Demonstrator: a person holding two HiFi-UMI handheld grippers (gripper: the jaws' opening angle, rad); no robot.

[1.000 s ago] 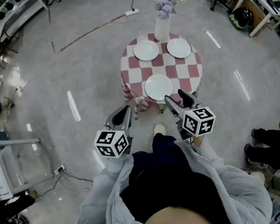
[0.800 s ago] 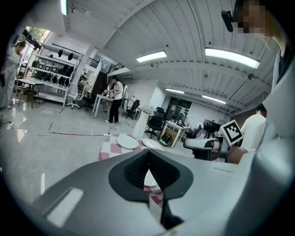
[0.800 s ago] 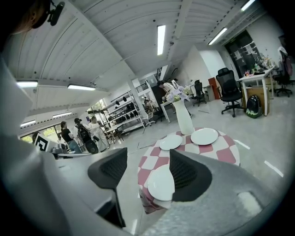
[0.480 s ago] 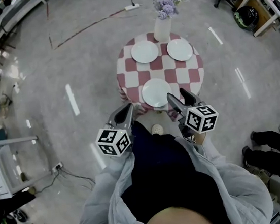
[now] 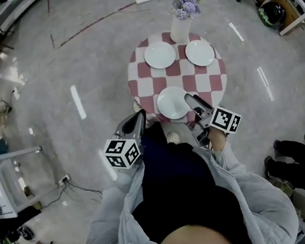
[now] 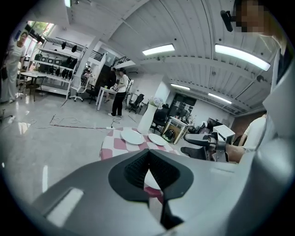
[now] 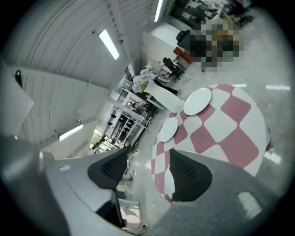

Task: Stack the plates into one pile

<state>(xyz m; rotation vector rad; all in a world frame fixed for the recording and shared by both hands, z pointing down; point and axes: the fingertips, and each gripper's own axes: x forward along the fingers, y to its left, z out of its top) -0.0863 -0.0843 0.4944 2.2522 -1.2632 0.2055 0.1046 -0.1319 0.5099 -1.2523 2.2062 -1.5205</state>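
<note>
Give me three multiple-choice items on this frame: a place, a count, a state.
1. Where on the table does the vase stand? A) near edge B) far edge C) centre
2. How many plates lie there? A) two B) three C) four
3. The right gripper's fingers are: A) apart, empty B) shut on a plate C) shut on the vase
B: it stands at the far rim. B: three separate white plates show. A: a clear gap, nothing between them.
</note>
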